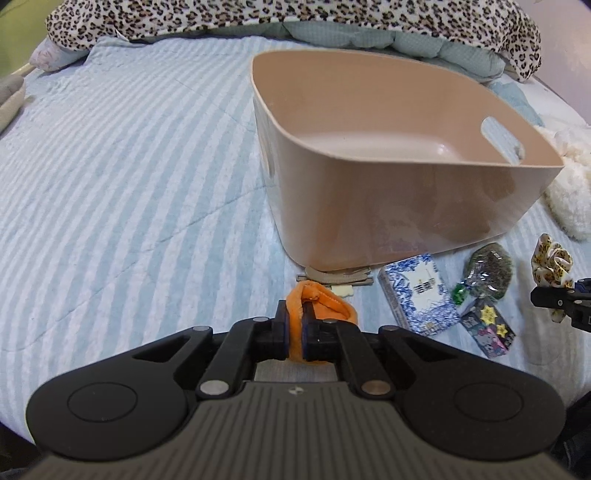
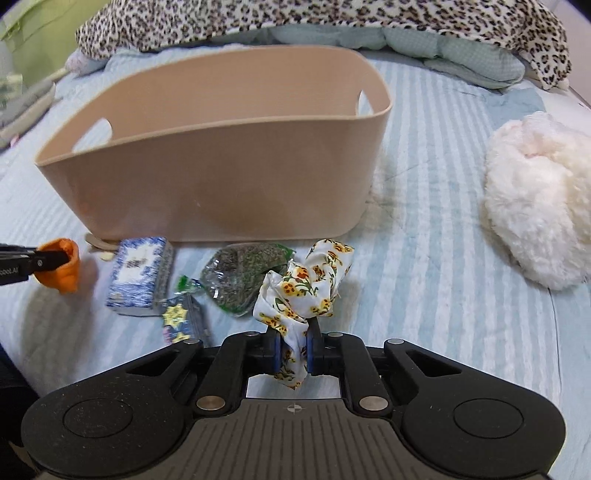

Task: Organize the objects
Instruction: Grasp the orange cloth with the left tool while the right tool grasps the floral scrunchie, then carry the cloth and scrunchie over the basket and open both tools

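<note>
A beige plastic bin (image 1: 406, 206) (image 2: 221, 177) stands empty on the striped bed. My left gripper (image 1: 294, 325) is shut on an orange plush piece (image 1: 325, 301), in front of the bin's near left corner; the plush also shows in the right wrist view (image 2: 64, 267). My right gripper (image 2: 291, 343) is shut on a floral scrunchie (image 2: 306, 284), seen too in the left wrist view (image 1: 552, 264). A blue-white box (image 1: 417, 293) (image 2: 142, 273), a bag of dried herbs (image 1: 489, 271) (image 2: 243, 275) and a small dark starred box (image 1: 489, 326) (image 2: 183, 319) lie between the grippers.
A beige strap (image 1: 332, 277) lies against the bin's front. A white fluffy plush (image 2: 539, 199) sits to the right. A leopard-print blanket (image 2: 295, 22) and a pale green quilt (image 2: 461, 51) are bunched along the back.
</note>
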`<state>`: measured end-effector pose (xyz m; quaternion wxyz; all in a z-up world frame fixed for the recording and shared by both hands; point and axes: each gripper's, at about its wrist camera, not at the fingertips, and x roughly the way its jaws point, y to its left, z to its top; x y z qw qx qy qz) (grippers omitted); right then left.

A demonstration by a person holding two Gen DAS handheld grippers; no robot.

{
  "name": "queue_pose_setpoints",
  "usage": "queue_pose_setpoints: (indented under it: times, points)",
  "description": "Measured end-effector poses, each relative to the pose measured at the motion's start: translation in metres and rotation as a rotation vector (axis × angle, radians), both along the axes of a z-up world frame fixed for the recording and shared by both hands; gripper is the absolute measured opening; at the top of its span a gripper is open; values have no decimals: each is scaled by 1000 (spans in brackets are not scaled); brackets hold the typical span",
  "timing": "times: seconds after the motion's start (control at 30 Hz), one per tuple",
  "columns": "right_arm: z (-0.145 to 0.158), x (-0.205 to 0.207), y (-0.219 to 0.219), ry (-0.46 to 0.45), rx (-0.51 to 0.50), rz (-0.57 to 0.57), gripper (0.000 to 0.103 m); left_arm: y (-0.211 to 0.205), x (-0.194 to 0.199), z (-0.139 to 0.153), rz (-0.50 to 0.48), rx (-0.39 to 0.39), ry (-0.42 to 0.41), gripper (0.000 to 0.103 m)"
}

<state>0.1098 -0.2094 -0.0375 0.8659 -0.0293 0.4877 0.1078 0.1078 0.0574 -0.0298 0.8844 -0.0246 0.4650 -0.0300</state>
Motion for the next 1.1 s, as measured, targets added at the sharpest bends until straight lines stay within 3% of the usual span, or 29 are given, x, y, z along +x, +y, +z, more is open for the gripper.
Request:
queue_pose_setpoints:
  times: [0.57, 0.93, 1.1]
  points:
    - [91, -7, -16, -256, 95, -20, 12, -2, -7, 91, -24, -8, -229, 7]
    - [103, 38, 1, -341, 97, 17, 12, -31, 32, 113, -70, 42, -318, 7]
    - [99, 59, 13, -343, 94, 33, 12, -41, 60, 105, -72, 60, -303, 7]
